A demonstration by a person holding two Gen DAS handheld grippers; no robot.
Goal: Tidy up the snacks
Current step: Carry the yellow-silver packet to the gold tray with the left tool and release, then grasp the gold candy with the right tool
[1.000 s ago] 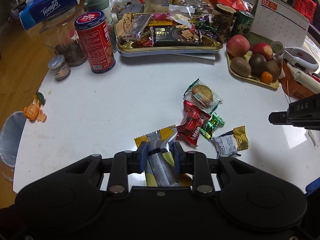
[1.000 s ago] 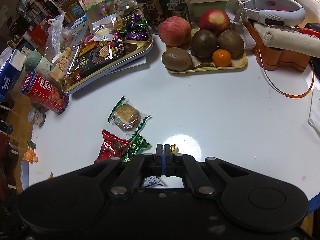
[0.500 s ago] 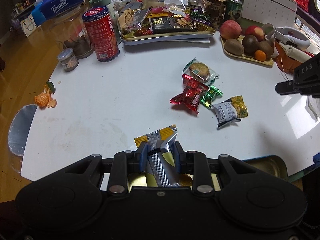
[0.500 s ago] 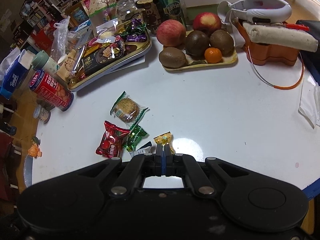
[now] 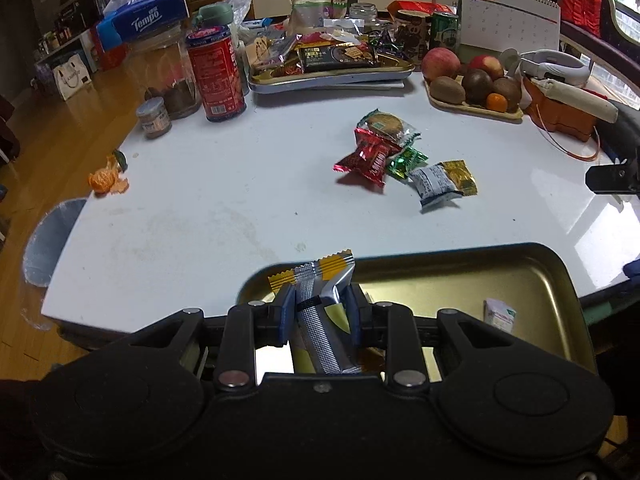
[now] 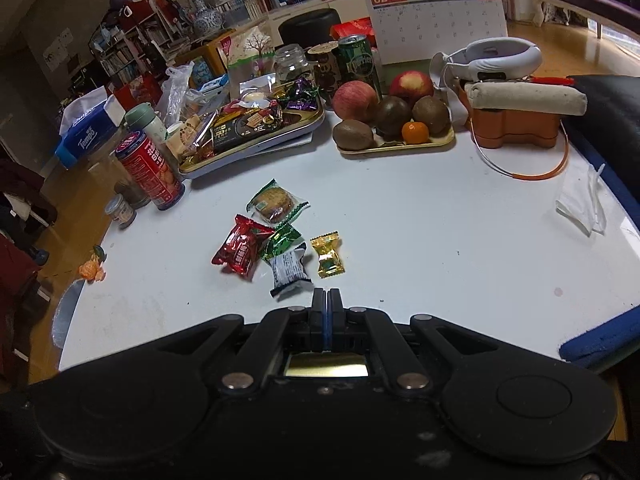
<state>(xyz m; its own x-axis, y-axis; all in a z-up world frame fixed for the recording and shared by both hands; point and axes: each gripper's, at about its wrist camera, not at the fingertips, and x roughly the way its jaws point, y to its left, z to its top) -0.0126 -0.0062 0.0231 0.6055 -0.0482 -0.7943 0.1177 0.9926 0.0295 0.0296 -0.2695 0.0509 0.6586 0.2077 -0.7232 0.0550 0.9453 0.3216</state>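
My left gripper (image 5: 318,304) is shut on a silver and yellow snack bar (image 5: 320,284) and holds it over the near left corner of a gold tin tray (image 5: 532,276) at the table's front edge. A small white packet (image 5: 499,314) lies in that tray. On the white table lie a cookie pack (image 5: 386,125), a red snack pack (image 5: 370,156), a green candy (image 5: 406,161), a dark-and-white packet (image 5: 434,182) and a gold candy (image 6: 327,254). My right gripper (image 6: 326,300) is shut and empty, just short of the dark-and-white packet (image 6: 289,270).
A second tray full of snacks (image 5: 332,74) stands at the back, with a red can (image 5: 216,74) and jars to its left. A fruit tray (image 6: 396,144) and an orange box (image 6: 516,128) stand at the back right. Orange peel (image 5: 106,180) lies at the left edge.
My left gripper has pulled back toward the front edge with the snack bar, bringing the gold tray into view beneath it. My right gripper has also drawn back from the snack pile, staying shut.
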